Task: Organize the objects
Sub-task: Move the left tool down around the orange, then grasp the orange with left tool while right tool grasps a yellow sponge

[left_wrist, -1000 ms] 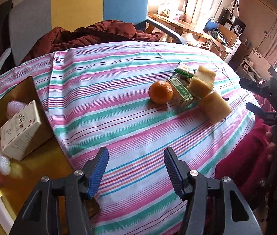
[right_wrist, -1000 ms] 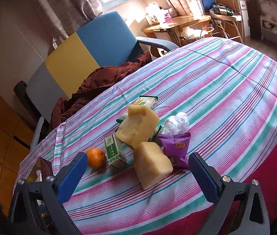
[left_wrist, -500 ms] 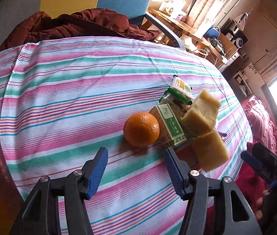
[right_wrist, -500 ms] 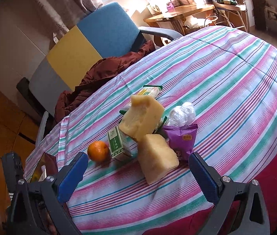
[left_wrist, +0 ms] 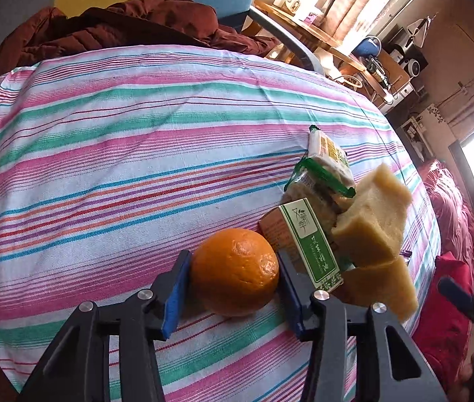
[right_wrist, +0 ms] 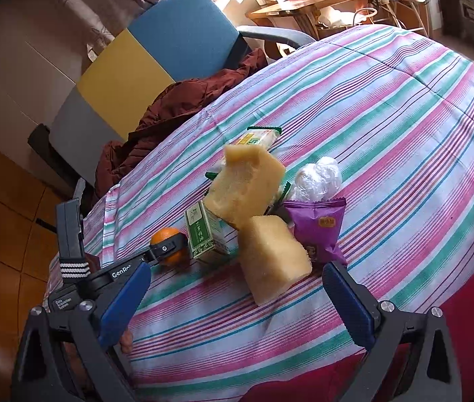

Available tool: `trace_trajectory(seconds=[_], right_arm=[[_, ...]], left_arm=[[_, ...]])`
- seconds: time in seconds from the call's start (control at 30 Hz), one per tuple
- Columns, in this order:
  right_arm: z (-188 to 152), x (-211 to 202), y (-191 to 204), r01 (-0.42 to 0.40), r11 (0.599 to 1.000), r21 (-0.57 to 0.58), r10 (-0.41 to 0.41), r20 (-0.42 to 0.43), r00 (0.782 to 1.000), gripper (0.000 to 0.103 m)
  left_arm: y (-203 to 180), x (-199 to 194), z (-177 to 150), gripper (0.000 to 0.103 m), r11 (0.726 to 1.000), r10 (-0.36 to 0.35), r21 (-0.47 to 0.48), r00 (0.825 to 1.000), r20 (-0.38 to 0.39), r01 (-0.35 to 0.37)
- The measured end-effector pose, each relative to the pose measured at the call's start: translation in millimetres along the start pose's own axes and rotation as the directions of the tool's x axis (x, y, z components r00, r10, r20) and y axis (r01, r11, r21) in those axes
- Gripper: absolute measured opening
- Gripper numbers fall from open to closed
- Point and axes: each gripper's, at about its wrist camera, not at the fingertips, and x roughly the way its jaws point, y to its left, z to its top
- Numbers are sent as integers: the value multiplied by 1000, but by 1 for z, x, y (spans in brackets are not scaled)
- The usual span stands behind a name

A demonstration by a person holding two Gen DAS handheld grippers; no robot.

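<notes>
From where I stand, the sorting looks barely begun. The left hand-held gripper (left_wrist: pixel 233 273) is down at the table (left_wrist: pixel 109 154), its two blue pads set either side of the orange (left_wrist: pixel 235 271). The pads look to be touching the peel or just shy of it; I cannot tell whether they are truly clamped, and the fruit rests on the striped cloth, not lifted.

Everything else sits in one untidy cluster just beyond the orange. The green-and-white carton (left_wrist: pixel 307 244) stands right beside it, close against the right-hand pad. Behind it lie two pale yellow sponge blocks (right_wrist: pixel 253 187), one leaning on top of the other, a green-edged snack packet (left_wrist: pixel 327 167), a purple snack pouch (right_wrist: pixel 319 231) and a crinkled clear plastic bundle (right_wrist: pixel 319 179). None of these appears to be placed anywhere in particular.

The right hand-held gripper (right_wrist: pixel 233 301) hangs near the table edge, jaws wide apart and holding nothing, with the nearer sponge block in front of it.

My reading is that the orange is the piece in hand and the rest of the pile is all left to do. No tray or bin shows in these views, so I cannot say where things are meant to go. The carton crowding the pad could get nudged as the orange comes up.
</notes>
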Motion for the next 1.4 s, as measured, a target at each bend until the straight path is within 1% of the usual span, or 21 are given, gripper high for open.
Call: trace_trajectory(seconds=[0.1,0.2,0.23,0.3,0.37,0.4,0.47,0.53,0.57,0.6,0.63,0.67,0.73,0.87,1.0,1.1,1.2,1.4], right_arm=[[18,6,14,74,993,-97,-72,19,997,103],[37,25,32,152,963,-225,-153,13,988,103],[42,33,38,177,944,-277,-181,12,983,103],[46,50,52,227,890,-396,-241,15,970,103],[47,66,61,241,834,-497,-273,10,962,103],[47,73,62,252,816,-521,-292,5,956,103],[51,83,60,267,799,-539,-317,1,948,103],[55,91,53,255,811,-526,-311,-20,950,103],[56,94,49,232,827,-512,-293,-41,955,103],[56,96,45,205,844,-496,-268,-59,962,96],[55,97,41,197,853,-483,-260,-66,963,83],[55,97,41,207,854,-478,-265,-56,963,72],[58,90,39,205,865,-459,-246,-30,969,69],[65,82,31,203,895,-396,-221,0,975,67],[70,72,29,191,913,-362,-190,39,981,68],[70,67,33,178,913,-367,-171,52,984,68],[66,58,41,174,905,-389,-159,70,985,68],[47,32,70,135,891,-434,-108,85,990,68]], left_arm=[[1,-1,-4,50,1000,-10,19,1000,17,10],[2,-3,-6,50,999,-22,24,999,27,21],[3,-3,-5,50,999,-27,20,999,26,27],[6,-3,-4,50,999,-40,6,999,23,40],[6,-2,-3,50,999,-45,2,999,22,45],[6,-2,-3,50,999,-45,4,999,23,45],[5,-1,-3,50,999,-44,8,999,25,44],[5,-1,-4,50,999,-44,12,999,29,43],[4,-1,-4,50,999,-42,15,999,32,42],[4,-1,-4,50,999,-40,19,999,37,39],[3,-1,-5,50,999,-37,23,998,43,36],[2,-2,-6,50,999,-32,29,998,48,31],[1,-3,-7,49,999,-23,34,998,54,22],[-1,-11,-14,49,999,-14,42,998,58,11],[1,-29,-25,49,999,-9,38,997,76,6],[2,-52,-37,49,999,-1,42,995,98,-3],[7,-77,-50,49,999,6,40,992,126,-12],[30,-125,-78,49,1000,22,-16,983,181,-20]])
